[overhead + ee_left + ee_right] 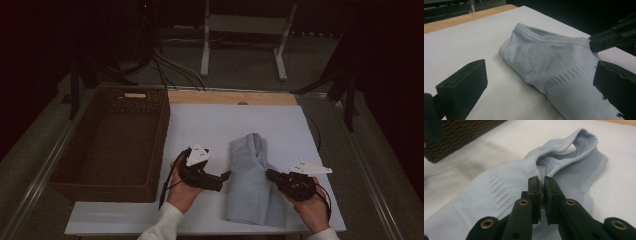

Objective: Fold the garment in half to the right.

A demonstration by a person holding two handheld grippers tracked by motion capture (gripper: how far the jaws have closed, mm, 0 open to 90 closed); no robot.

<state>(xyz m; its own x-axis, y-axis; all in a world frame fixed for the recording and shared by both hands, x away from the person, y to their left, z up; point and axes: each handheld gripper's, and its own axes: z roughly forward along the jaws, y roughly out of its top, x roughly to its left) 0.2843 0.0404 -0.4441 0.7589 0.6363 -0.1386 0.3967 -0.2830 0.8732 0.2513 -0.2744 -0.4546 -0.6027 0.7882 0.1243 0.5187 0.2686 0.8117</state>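
Observation:
A pale blue-grey sleeveless top (250, 175) lies folded lengthwise on the white tabletop, its neck end pointing away from me. My right gripper (269, 174) is at its right edge, and in the right gripper view the jaws (542, 180) are shut on a fold of the top (506, 182) near the armhole. My left gripper (226, 176) sits just left of the top, low over the table. In the left gripper view its jaws (539, 85) stand wide open, with the top (554, 60) lying between and beyond them, untouched. The right gripper (609, 40) shows at that view's far right.
A dark wicker basket (107, 192) stands at the left of the white board (210, 125), its corner (461, 135) seen in the right gripper view. A wooden strip (230, 97) runs along the far edge. Cables and a white stand (245, 30) lie on the floor beyond.

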